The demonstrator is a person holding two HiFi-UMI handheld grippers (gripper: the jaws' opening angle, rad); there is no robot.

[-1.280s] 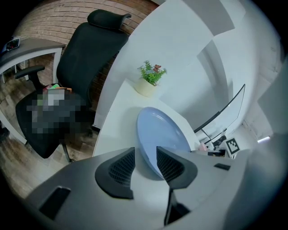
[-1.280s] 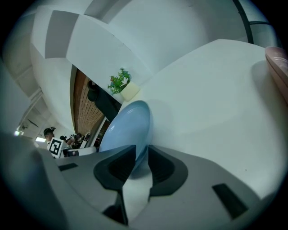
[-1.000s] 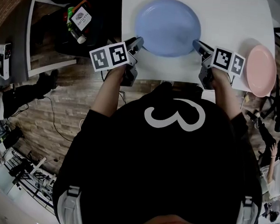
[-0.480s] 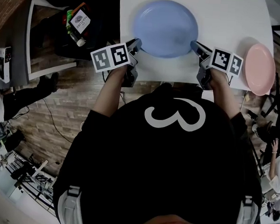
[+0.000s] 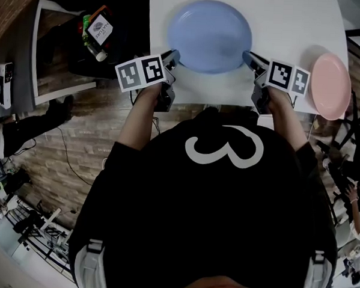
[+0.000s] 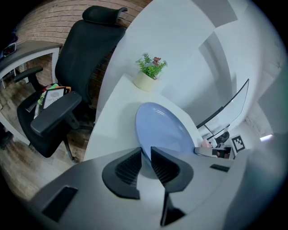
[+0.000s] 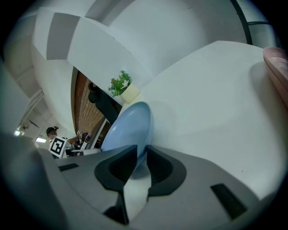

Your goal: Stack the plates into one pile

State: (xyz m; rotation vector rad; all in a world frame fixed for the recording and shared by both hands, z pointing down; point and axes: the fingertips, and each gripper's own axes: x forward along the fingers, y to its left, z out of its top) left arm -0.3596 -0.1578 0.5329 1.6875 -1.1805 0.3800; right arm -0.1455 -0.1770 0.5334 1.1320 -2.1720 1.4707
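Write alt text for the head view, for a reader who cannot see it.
From above, a person in a black top grips a round light-blue plate on a white table by opposite edges: the left gripper and right gripper have just been closing their jaws on its rim. A round pink plate lies near the table's right edge.

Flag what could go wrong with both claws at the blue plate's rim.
The left claw and right claw have just been closing on the blue plate at opposite rims. Both hold only the thin edge, so it may slip or tilt when lifted. The pink plate sits at the table's right edge; a hard landing could nudge it off.
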